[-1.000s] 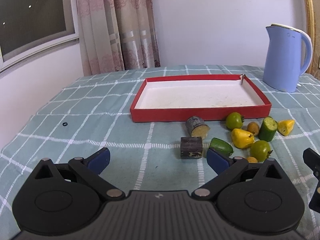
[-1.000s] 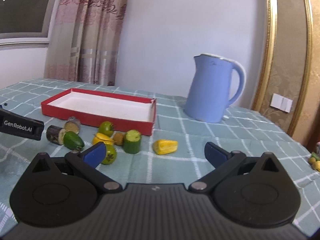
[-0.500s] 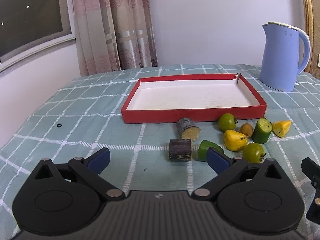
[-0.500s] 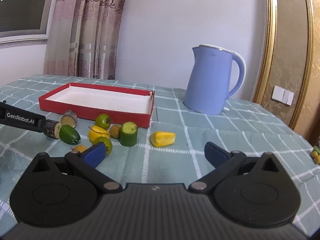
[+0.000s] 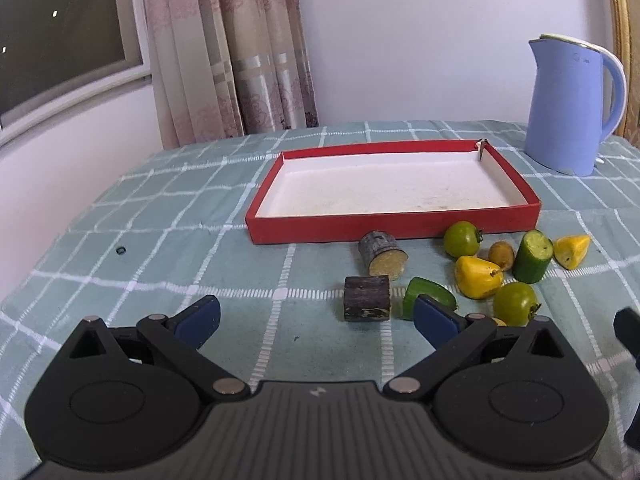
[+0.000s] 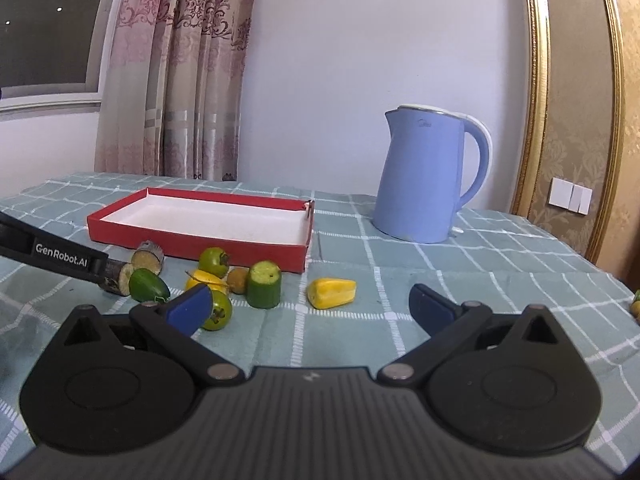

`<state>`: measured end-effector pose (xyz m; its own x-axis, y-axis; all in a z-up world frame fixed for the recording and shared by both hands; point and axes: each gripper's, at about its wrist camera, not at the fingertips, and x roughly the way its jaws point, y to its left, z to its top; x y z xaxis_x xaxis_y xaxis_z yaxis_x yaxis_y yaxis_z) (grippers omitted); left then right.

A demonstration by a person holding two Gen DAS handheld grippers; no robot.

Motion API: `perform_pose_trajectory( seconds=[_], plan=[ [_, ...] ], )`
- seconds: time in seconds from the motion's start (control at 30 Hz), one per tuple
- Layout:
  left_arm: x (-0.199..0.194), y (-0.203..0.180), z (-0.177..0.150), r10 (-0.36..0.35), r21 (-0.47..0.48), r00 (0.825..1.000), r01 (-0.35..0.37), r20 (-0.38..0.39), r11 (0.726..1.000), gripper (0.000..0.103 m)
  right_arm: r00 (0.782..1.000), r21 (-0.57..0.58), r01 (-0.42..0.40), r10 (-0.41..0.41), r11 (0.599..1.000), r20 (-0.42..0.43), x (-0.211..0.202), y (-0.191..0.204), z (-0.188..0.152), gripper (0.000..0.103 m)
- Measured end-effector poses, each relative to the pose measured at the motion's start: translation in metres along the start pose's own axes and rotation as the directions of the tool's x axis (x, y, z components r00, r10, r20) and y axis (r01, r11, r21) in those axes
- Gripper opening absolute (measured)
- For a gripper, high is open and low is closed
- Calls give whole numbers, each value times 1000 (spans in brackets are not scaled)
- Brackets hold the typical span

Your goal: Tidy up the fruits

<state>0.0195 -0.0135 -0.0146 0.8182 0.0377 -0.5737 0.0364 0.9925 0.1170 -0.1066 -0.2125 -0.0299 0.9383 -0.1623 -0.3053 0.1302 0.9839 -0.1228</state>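
While both hand-held grippers [image 5: 316, 316] [image 6: 310, 306] gape wide, fruits [image 5: 478, 276] lie just ahead, outside red tray [image 5: 392, 228].

Pink curtain [image 5: 240, 52], dark window [image 5: 60, 28]

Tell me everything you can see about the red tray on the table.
The red tray is a shallow rectangular box that looks like cardboard, red outside and white inside, with faint stains on the floor. It holds no fruit. A small dark clip or tab sits at its far right corner. It lies flat on the checked tablecloth, left of the blue kettle. The fruits lie just before its front wall.
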Motion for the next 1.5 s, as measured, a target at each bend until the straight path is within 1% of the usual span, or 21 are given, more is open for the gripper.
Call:
perform_pose_trajectory(
  seconds=[0.23, 0.37, 0.6, 0.77, 0.83, 0.93, 1.0, 1.17, 1.3, 1.5],
  plan=[
    [6, 9, 0, -12, -39, 1000, 13, 9, 999, 103, 1000, -60, 5, -5, 998, 4, 1, 11, 1, 103],
    [8, 9, 1, -13, -42, 1000, 13, 13, 999, 103, 1000, -86, 14, -14, 996, 0, 4, 13, 0, 103],
    [9, 7, 3, -2, -25, 1000, 2, 24, 1000, 103, 1000, -81, 16, -16, 997, 4, 3, 11, 0, 103],
    [10, 13, 3, -37, -58, 999, 38, 16, 998, 103, 1000, -69, 17, -17, 997, 9, 3, 8, 1, 103],
    [11, 16, 2, -38, -62, 999, 39, 13, 997, 103, 1000, -61, 16, -16, 998, 7, 3, 8, 1, 103],
    [12, 18, 1, -16, -38, 1000, 16, 14, 999, 103, 1000, -59, 10, -10, 998, 5, 2, 7, 0, 103],
    [12, 19, 0, -21, -22, 1000, 22, 14, 1000, 103, 1000, -57, 13, -13, 998, 3, 2, 7, -1, 103],
    [7, 13, -2, 12, 21, 999, -14, 51, 1000, 103, 1000, -58, 6, -6, 998, 4, 3, 5, -2, 103],
    [5, 13, -3, -6, 7, 998, 6, 55, 1000, 103, 1000, -65, 0, 0, 998, 4, 3, 6, -2, 103],
    [6, 14, -4, -5, -14, 999, 6, 42, 1000, 103, 1000, -60, -23, 24, 998, 10, 1, 4, -2, 103]
  ],
)
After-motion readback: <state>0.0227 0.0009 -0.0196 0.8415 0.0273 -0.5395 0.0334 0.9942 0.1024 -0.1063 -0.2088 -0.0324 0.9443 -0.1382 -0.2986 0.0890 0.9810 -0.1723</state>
